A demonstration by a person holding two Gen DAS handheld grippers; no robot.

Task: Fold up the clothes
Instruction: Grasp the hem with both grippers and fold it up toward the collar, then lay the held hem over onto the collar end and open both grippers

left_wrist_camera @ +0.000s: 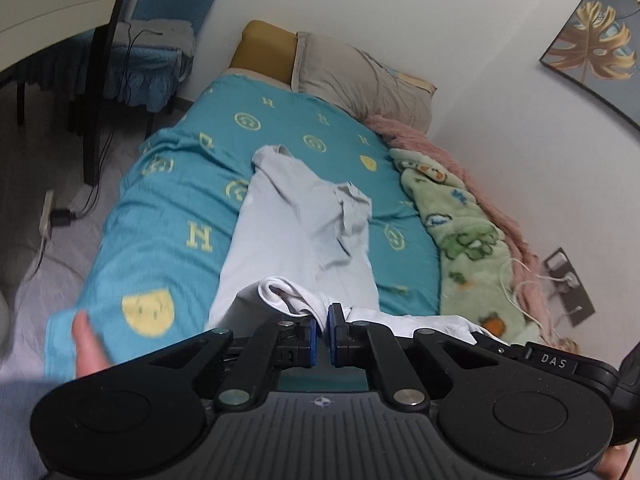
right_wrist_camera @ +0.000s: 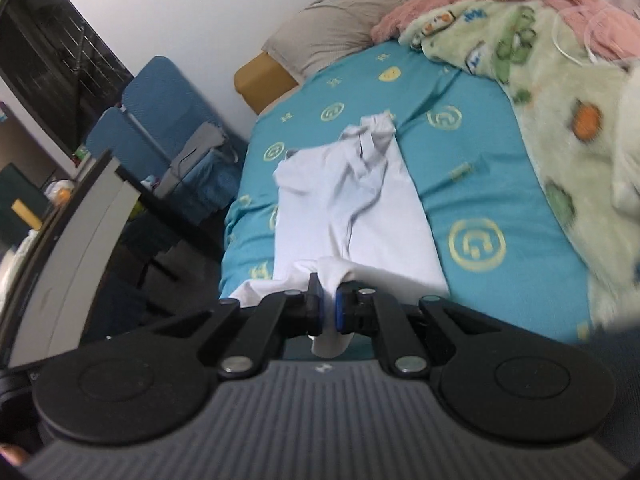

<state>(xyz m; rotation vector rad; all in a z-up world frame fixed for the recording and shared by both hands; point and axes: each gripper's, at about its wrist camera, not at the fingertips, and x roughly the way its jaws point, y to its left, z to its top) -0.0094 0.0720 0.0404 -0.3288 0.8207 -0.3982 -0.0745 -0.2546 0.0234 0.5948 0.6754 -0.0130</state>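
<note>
- Left gripper (left_wrist_camera: 323,322): jaws pinched tight on the near hem of the white shirt (left_wrist_camera: 280,224), one corner bunched between the pads, apparently for lifting.
- White shirt: spread lengthwise down the middle of the bed (left_wrist_camera: 168,216), sleeves already turned inward.
- Right gripper (right_wrist_camera: 328,308): jaws clamped on the other hem corner, likely for an even fold.

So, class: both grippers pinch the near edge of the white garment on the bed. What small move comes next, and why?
Probably carry that edge forward over the rest. The left gripper and right gripper are shut on the white garment, whose far part lies on the teal sheet, sleeves folded in.
</note>
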